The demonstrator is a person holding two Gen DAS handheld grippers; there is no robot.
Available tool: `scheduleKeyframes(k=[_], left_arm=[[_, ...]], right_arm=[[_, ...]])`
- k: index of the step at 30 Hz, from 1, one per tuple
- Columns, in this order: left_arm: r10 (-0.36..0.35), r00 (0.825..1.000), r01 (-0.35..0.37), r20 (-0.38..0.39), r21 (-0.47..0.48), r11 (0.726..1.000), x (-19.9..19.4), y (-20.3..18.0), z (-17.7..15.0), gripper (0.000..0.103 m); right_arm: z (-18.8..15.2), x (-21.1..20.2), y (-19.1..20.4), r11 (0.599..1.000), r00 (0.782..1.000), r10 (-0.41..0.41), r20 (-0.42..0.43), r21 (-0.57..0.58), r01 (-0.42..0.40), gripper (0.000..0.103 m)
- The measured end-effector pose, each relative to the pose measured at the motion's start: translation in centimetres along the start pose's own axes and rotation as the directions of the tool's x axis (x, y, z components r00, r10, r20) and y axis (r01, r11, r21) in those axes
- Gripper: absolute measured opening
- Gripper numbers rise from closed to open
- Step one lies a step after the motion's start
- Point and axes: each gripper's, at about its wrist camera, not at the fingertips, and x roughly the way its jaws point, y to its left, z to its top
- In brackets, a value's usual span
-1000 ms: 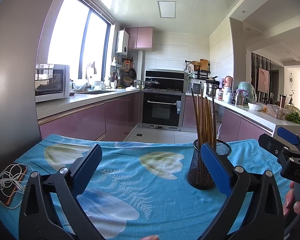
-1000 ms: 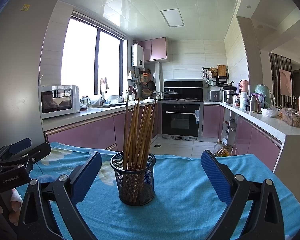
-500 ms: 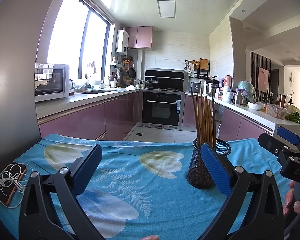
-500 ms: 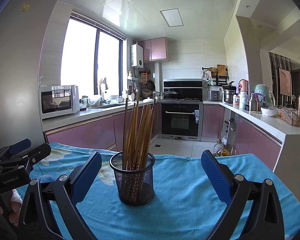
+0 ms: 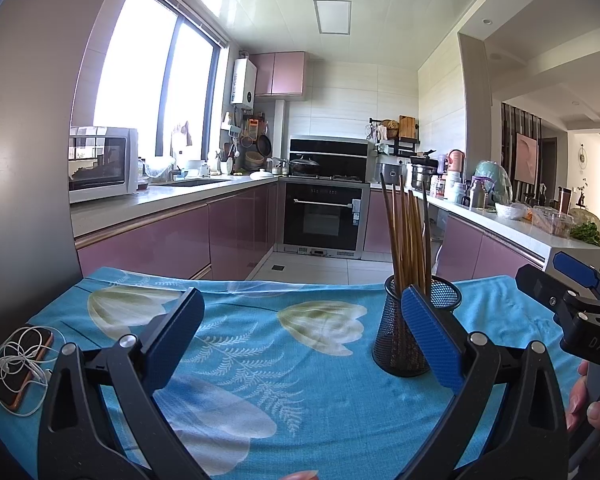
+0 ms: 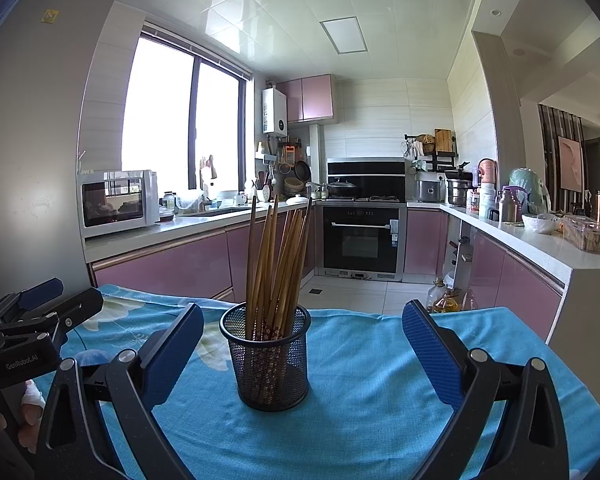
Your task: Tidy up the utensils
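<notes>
**Chopsticks in mesh cup: handling notes, both grippers empty**

Setup: black wire-mesh cup stands upright on the desk, which is covered by a blue floral cloth. A bundle of wooden chopsticks sits in it, tips down, upper ends fanned out and leaning slightly apart. Patterned lower ends show through the mesh.

Right gripper: jaws spread wide, nothing between them; the cup sits just ahead, nearer the left pad. Left gripper: likewise spread wide and empty; in its view the cup is partly behind the right pad. A phone with tangled white earphones lies at the left edge of the desk, well apart from the cup.

Handling judgement:
- Chopsticks: light, stiff, thin, smooth-looking. Likely to roll or pivot between flat pads if pinched at one point.
- Best hold: mid-to-upper shaft, above the rim, where sticks stand free. Pinch across the shaft, pull straight up.
- Fanned ends are close together; taking one without catching a neighbour needs a narrow approach to an outer stick.
- Cup: light, open mesh. Probably tips or slides on the cloth if a stick drags at the rim. One gripper steadying the wall would help.
</notes>
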Motion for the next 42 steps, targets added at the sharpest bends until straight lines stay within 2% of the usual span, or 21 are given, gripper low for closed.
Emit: scheduleKeyframes(k=[24, 35, 37, 39, 42], left_arm=[[-0.004, 1.0, 0.004, -0.002, -0.002, 1.0, 0.0, -0.1, -0.2, 0.097], [0.002, 1.0, -0.002, 0.003, 0.027, 1.0, -0.2, -0.4, -0.4, 0.097], [0.001, 1.0, -0.001, -0.022, 0.012, 1.0, 0.2, -0.1, -0.3, 0.097], [0.01, 0.999, -0.01, -0.05, -0.001, 1.0, 0.7, 0.4, -0.4, 0.097], [0.03, 0.994, -0.03, -0.104, -0.004, 1.0, 1.7, 1.5, -0.6, 0.097]], right_arm=[[-0.1, 0.1, -0.1, 1.0, 1.0, 0.0, -0.005, 0.002, 0.0, 0.096], [-0.2, 0.2, -0.3, 1.0, 1.0, -0.005, -0.019, -0.002, 0.005, 0.096], [-0.3, 0.6, -0.7, 1.0, 0.999, -0.008, -0.046, -0.013, 0.007, 0.096], [-0.7, 1.7, -1.6, 0.999, 0.993, -0.027, -0.114, -0.022, 0.025, 0.096], [-1.7, 3.9, -4.6, 0.996, 0.964, -0.086, -0.253, -0.024, 0.083, 0.096]])
